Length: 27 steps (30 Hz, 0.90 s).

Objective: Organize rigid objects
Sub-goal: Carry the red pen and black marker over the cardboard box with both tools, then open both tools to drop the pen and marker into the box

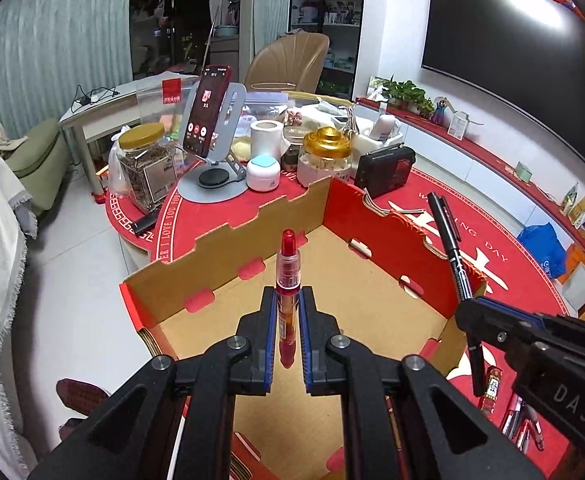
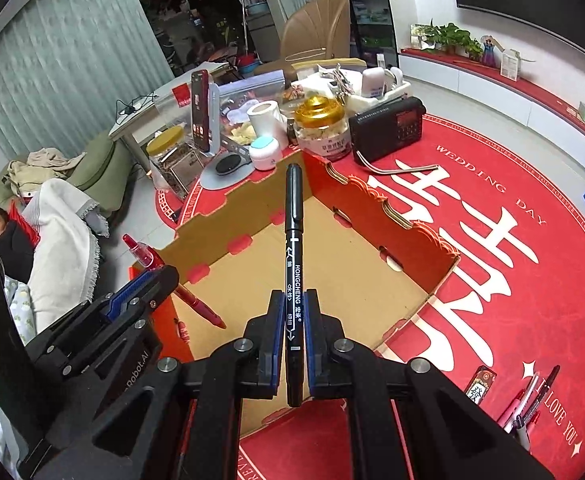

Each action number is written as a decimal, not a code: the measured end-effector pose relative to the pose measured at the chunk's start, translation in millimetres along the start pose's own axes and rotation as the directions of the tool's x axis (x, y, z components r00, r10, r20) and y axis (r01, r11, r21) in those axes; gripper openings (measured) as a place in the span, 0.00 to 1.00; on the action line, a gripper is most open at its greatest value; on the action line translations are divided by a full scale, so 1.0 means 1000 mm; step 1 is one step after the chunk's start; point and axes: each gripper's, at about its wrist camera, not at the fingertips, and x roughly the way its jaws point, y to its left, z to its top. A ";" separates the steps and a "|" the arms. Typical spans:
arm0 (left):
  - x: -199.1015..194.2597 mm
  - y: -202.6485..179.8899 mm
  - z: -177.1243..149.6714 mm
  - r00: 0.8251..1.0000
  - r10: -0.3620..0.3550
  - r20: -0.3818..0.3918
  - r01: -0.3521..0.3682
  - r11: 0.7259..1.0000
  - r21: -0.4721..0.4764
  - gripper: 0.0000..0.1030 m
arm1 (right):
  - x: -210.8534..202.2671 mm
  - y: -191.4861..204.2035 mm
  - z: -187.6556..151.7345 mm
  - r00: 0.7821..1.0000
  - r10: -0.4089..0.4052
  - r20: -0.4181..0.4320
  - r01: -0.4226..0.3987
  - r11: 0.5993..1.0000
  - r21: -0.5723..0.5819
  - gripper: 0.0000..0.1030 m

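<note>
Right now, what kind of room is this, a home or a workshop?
Most likely a home living or dining room: a round table under a red wedding-day cloth, crowded with food jars, and a green sofa by the curtains.

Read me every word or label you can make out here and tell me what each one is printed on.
"HONGCHENG": black marker pen held in the right gripper.
"WEDDING DAY": round red tablecloth.
"I LOVE YOU": same cloth's border.
"DAS": right gripper's black body.
Glass jar labels and red phone screen: too small to read.

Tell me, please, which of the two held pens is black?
The marker clamped in the right gripper; the left gripper holds a red pen.
</note>
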 end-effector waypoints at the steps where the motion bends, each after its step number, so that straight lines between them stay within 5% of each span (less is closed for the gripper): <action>1: 0.000 0.000 0.000 1.000 0.000 -0.001 0.000 1.000 0.002 0.11 | 0.001 -0.001 0.000 1.000 -0.001 -0.004 0.001 1.000 0.002 0.10; 27: 0.027 0.003 0.000 0.998 0.044 -0.036 -0.043 0.999 0.015 0.11 | 0.035 0.004 0.006 0.999 -0.026 -0.045 0.025 0.999 -0.023 0.10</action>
